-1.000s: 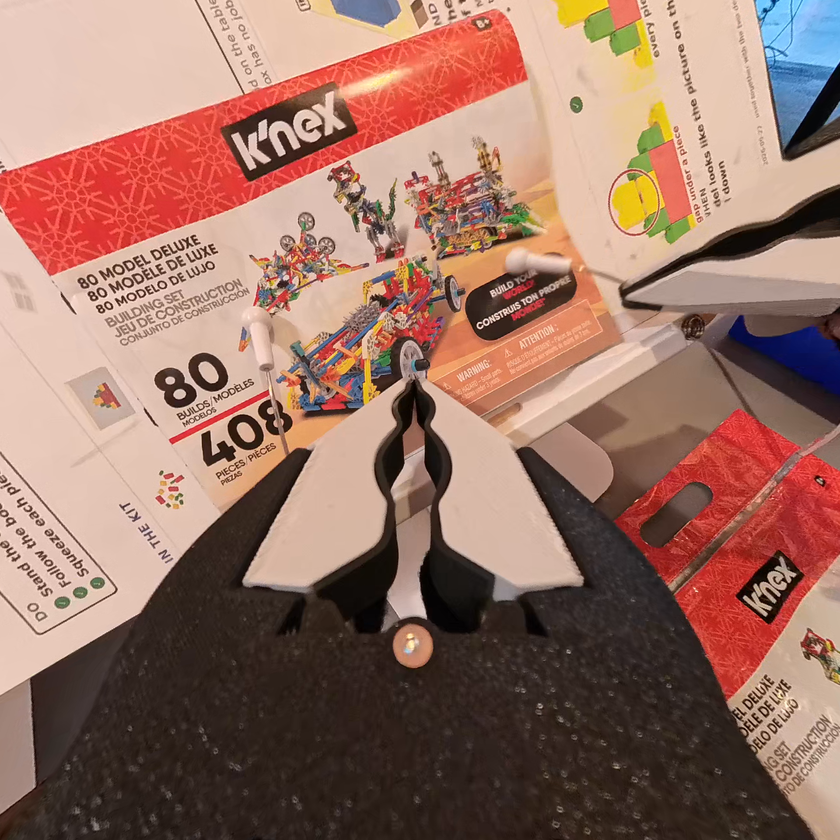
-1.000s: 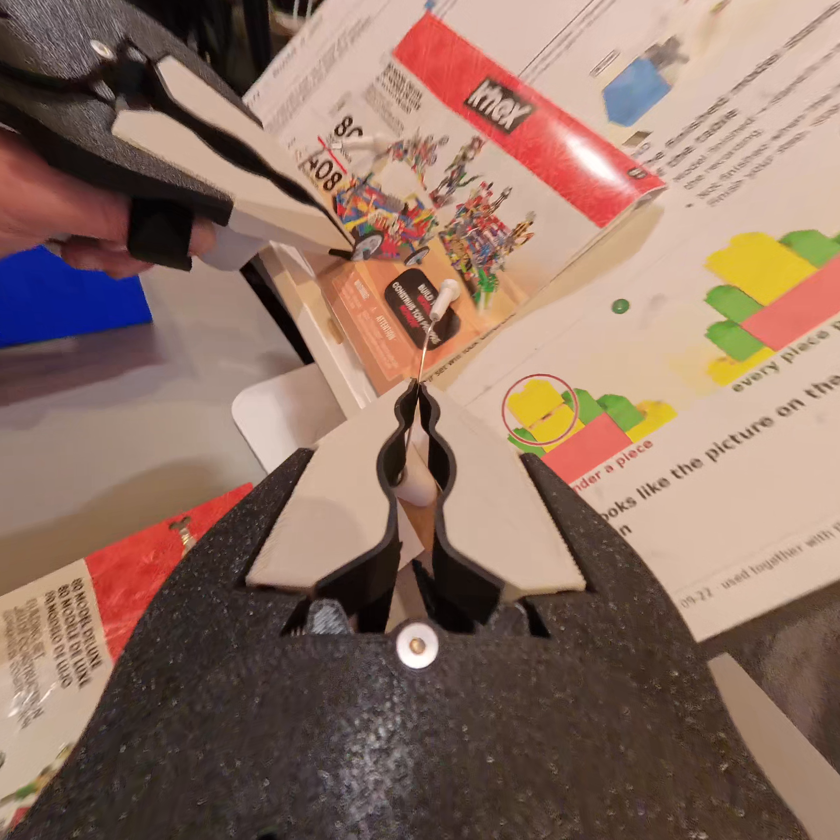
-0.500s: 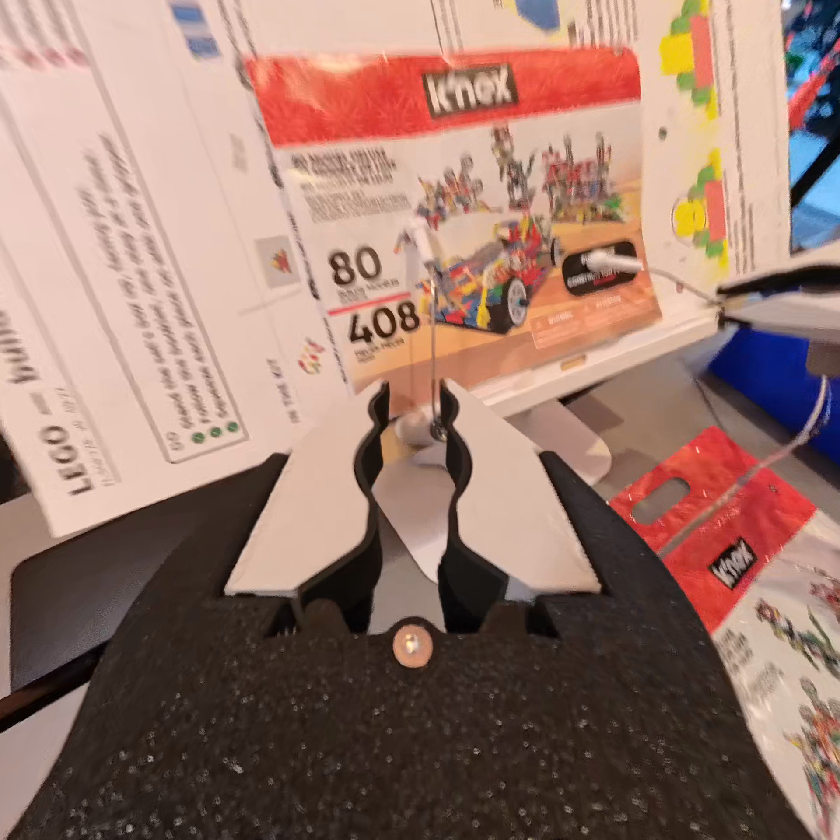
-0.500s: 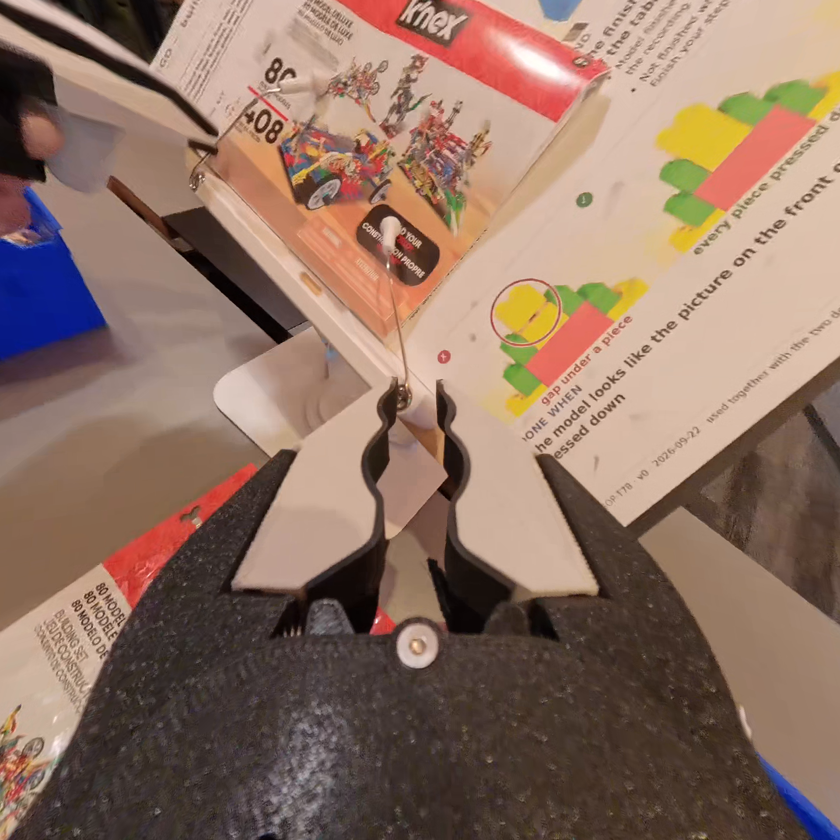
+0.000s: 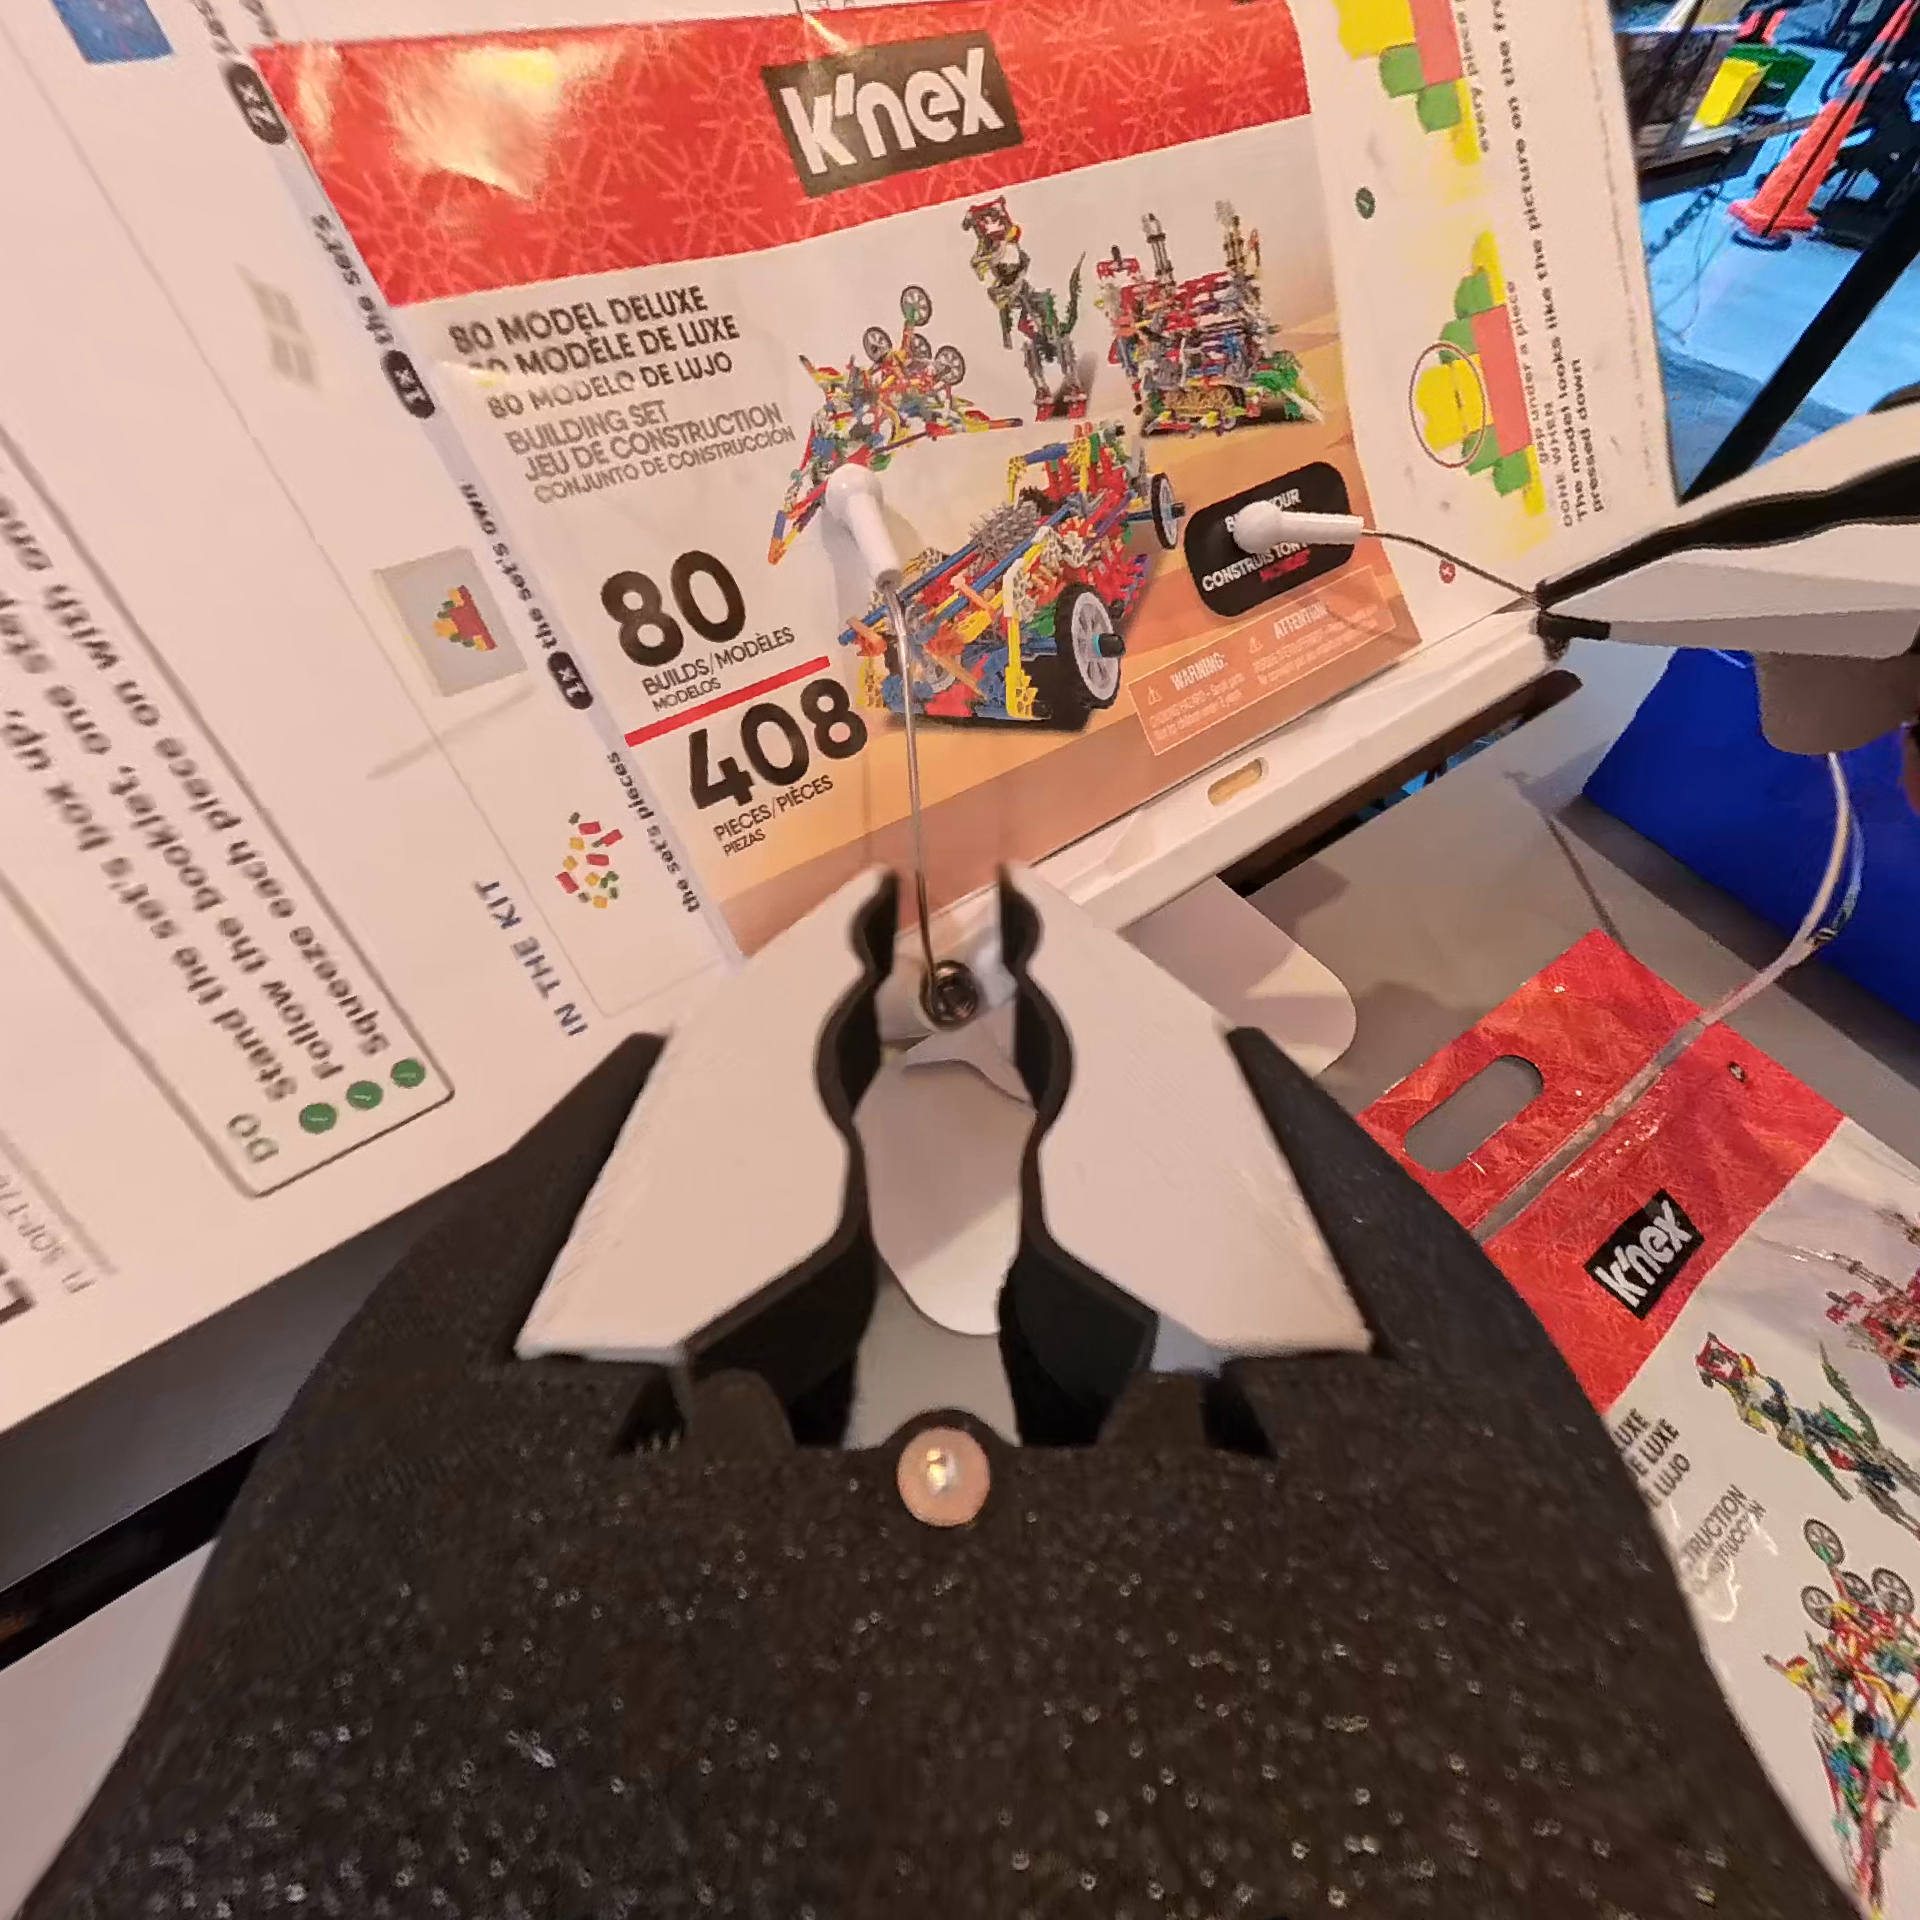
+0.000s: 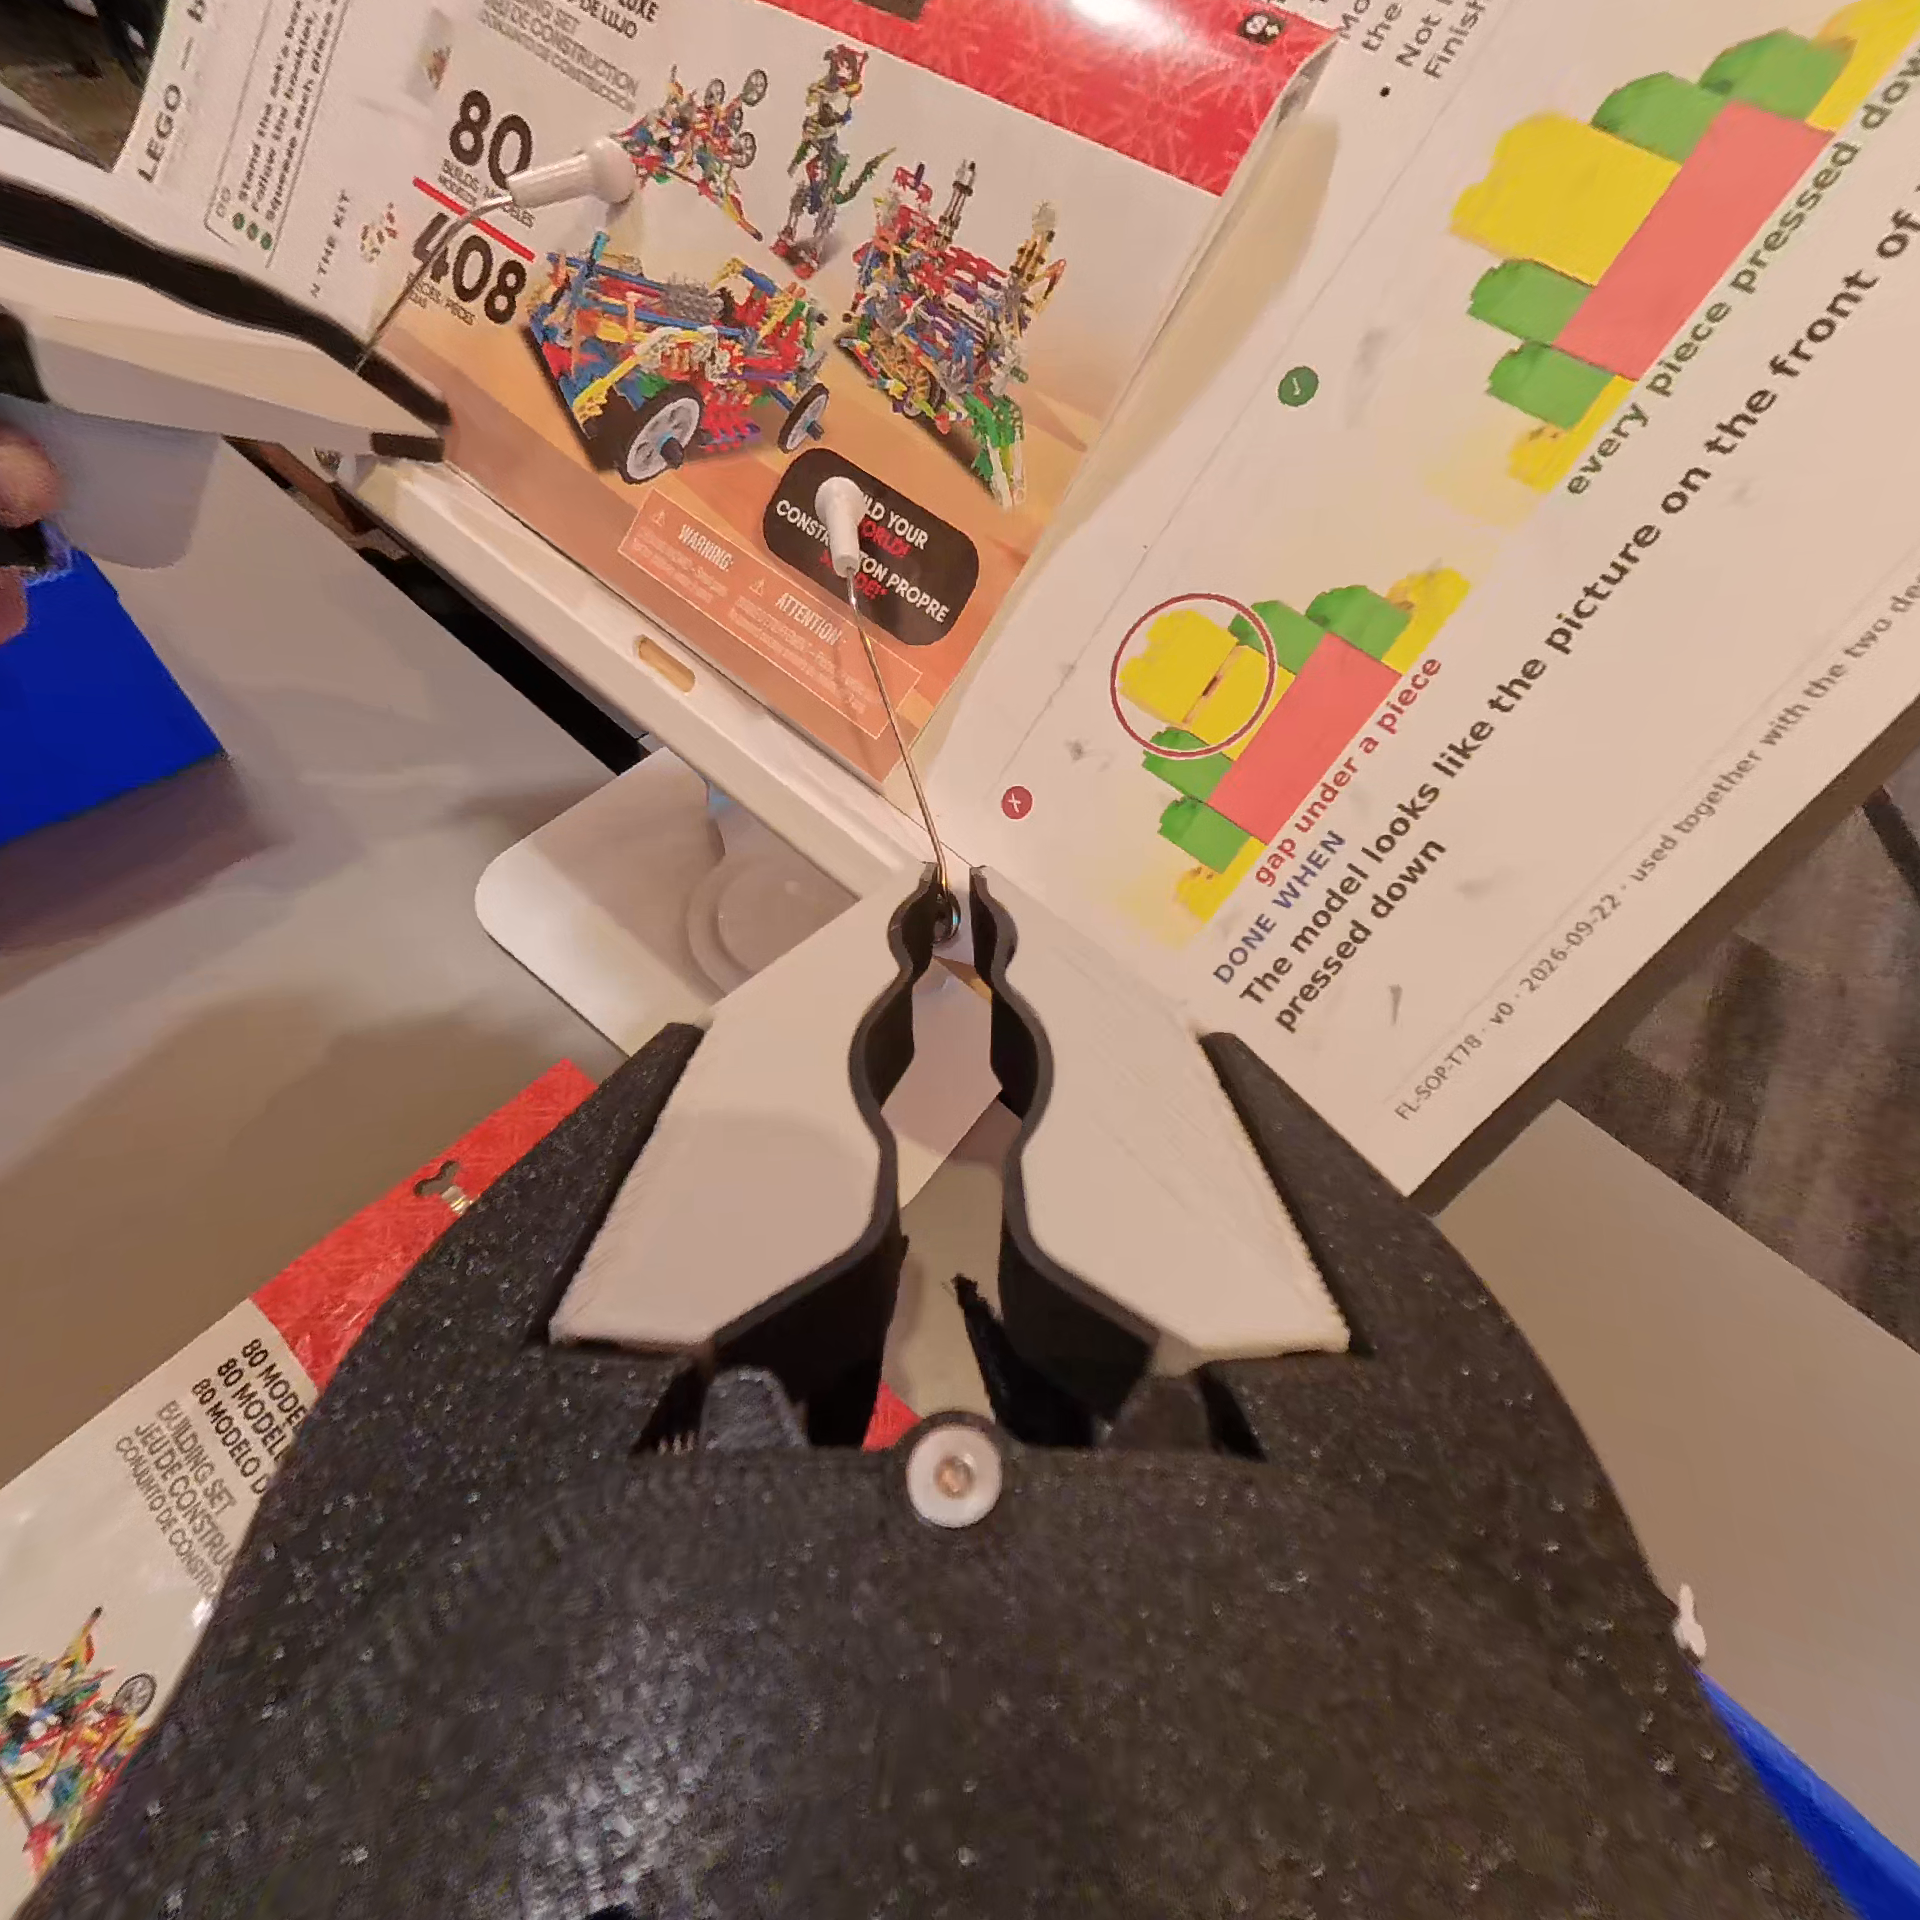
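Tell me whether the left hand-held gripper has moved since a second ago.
Yes. The left hand-held gripper has backed away from the red-and-white booklet on the stand and opened; its tips sit below the booklet's lower edge.

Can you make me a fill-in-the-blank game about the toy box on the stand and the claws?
The box has a ___ band across its top.
Two wires with ___ tips press on the box.
The left claw is ___ around one wire's lower end.
Missing words: red; white; open.

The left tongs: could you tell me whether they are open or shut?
Open. The left tongs show a clear gap between their tips, with the page holder's wire arm running between them.
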The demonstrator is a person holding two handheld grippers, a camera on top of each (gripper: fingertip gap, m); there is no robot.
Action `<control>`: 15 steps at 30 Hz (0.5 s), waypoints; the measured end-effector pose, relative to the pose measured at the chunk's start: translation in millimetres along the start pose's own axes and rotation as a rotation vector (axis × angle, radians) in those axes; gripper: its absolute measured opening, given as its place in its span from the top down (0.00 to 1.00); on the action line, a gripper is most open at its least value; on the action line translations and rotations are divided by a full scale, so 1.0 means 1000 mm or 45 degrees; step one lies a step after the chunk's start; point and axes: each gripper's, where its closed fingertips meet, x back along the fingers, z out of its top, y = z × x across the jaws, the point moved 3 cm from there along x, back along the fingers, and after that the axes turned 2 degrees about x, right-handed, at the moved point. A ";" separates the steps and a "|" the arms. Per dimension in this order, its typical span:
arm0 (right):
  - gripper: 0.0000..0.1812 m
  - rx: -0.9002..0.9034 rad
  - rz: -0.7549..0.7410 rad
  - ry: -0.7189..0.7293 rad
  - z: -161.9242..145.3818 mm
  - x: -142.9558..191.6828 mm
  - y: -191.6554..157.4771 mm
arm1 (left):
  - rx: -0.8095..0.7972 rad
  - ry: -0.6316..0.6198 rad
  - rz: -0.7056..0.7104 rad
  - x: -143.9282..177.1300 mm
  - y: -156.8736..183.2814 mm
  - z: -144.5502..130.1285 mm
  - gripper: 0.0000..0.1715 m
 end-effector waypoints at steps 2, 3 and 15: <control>0.97 0.032 -0.045 0.014 0.003 0.009 0.000 | 0.005 0.027 0.043 0.010 -0.002 0.002 0.78; 0.95 0.027 -0.042 0.037 0.006 0.016 -0.003 | 0.015 0.067 0.054 0.019 -0.002 0.006 0.76; 0.82 -0.136 0.128 -0.053 -0.056 0.121 -0.084 | 0.166 -0.281 -0.264 0.068 0.103 -0.101 0.59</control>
